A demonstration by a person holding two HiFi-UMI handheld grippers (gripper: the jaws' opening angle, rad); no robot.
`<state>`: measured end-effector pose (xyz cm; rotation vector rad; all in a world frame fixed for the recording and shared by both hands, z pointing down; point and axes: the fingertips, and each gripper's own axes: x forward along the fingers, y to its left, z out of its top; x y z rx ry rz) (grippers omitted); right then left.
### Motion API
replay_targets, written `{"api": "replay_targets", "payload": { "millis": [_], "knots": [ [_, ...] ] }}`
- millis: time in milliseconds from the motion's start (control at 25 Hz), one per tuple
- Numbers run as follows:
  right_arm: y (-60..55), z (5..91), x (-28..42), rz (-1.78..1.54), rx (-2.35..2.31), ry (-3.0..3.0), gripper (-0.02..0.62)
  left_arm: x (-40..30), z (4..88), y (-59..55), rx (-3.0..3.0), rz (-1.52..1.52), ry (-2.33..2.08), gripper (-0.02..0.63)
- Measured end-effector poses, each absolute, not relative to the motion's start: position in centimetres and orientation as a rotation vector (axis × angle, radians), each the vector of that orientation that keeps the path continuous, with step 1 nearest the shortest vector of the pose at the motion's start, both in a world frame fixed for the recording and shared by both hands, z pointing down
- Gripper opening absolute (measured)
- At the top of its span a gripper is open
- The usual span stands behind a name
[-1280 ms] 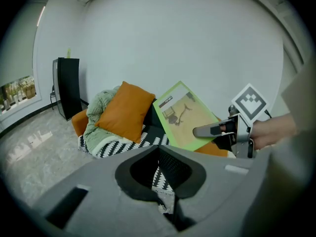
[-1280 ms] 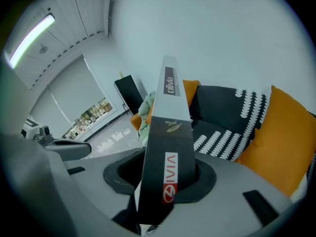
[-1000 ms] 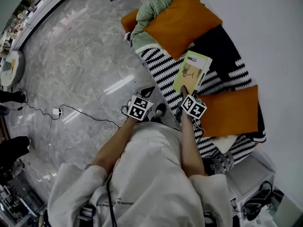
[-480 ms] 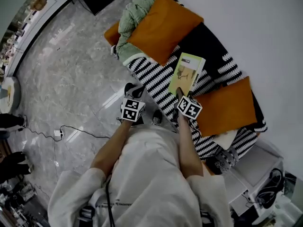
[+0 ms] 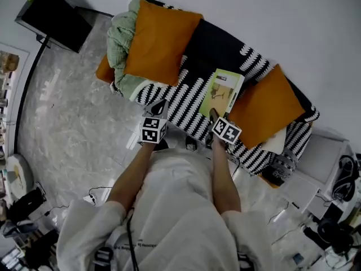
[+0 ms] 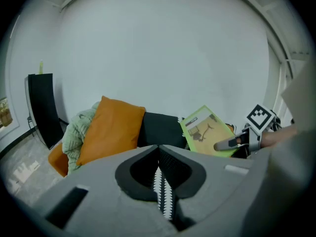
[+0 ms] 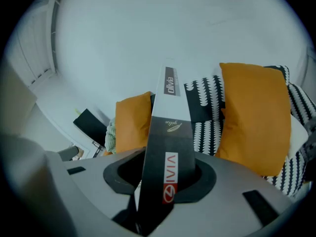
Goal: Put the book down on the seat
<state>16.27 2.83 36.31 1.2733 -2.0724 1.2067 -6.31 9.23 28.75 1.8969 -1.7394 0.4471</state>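
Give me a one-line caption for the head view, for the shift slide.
Right gripper holds a green book over the striped sofa seat, between two orange cushions.

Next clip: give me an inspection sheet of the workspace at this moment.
Surface: sofa seat, black-and-white patterned cover.
Job's things: book, held tilted over the seat between the pillows, not laid down.
Clutter: left orange pillow, right orange pillow, green blanket at the sofa's left end.
Claws: right claw shut on the book's lower edge; left claw shut, empty, by the seat's front edge.
Cables: thin cable on the floor.
Surroundings: marble floor, white wall, black panel, white cabinet.
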Motion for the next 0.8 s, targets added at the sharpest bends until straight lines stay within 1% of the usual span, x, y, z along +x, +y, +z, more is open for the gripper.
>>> {"api": "replay_targets", "payload": {
  "millis": [160,400,640,800],
  "knots": [
    [3.1,36.5,15.9,1.271,1.377,-2.018,0.150,-7.3,28.0,5.9,1.995,0.441,-1.650,0.009],
    [3.9,36.0,14.0,1.301,1.457,-2.028,0.150,-7.5,28.9,3.3,2.093,0.440,-1.488,0.009],
    [8.0,36.7,12.5,1.288,1.488,-1.968,0.150,-9.0,28.9,1.0,2.127,0.343,-1.381,0.009],
    [11.1,37.2,11.4,1.400,1.596,-1.908,0.150,-9.8,30.5,1.7,2.139,0.369,-1.285,0.009]
  ]
}}
